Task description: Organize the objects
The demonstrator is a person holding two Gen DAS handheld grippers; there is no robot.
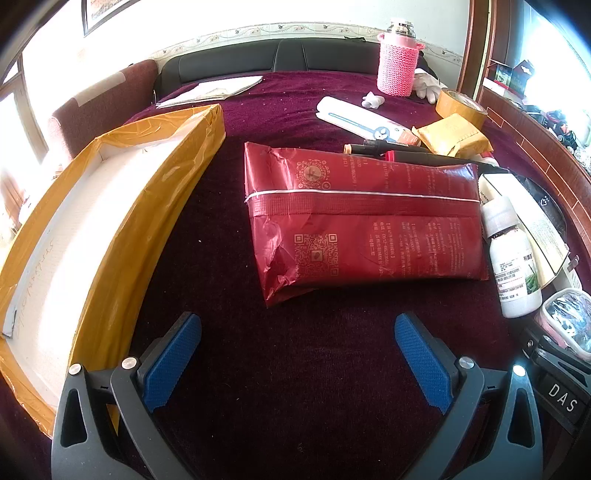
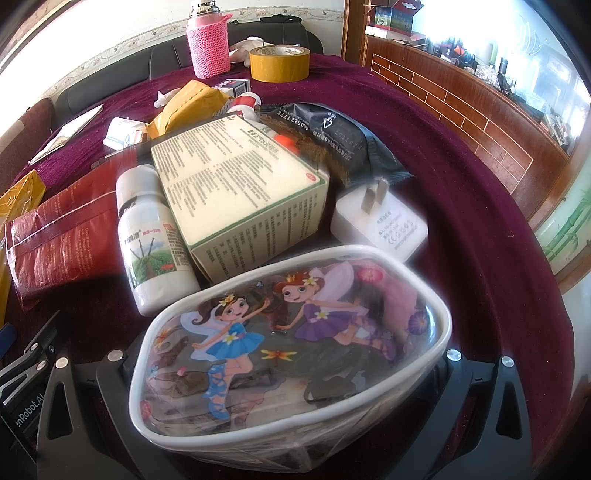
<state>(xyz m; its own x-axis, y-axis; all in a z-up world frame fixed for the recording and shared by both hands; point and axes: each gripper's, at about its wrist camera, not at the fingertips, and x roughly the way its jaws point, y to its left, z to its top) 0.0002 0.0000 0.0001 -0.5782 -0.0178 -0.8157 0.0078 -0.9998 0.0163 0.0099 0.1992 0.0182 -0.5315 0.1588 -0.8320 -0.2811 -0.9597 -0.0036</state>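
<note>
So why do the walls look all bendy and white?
Left wrist view: the fisheye lens curves the box, and sunlight washes out the wall. Right wrist view: the pouch looks hazy with glare; the cabinet bows.

Red printed packet (image 1: 364, 218), pink knitted flask sleeve (image 1: 397, 66), maroon cloth (image 1: 295, 350), fairy-patterned pouch (image 2: 291, 354).

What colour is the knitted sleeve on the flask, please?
Pink; the knitted sleeve shows best in the right wrist view.

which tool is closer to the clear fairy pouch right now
Right. The right tool straddles the fairy pouch, which sits between its wide-open fingers. The left tool hangs open over bare cloth, with the pouch off to its right.
</note>
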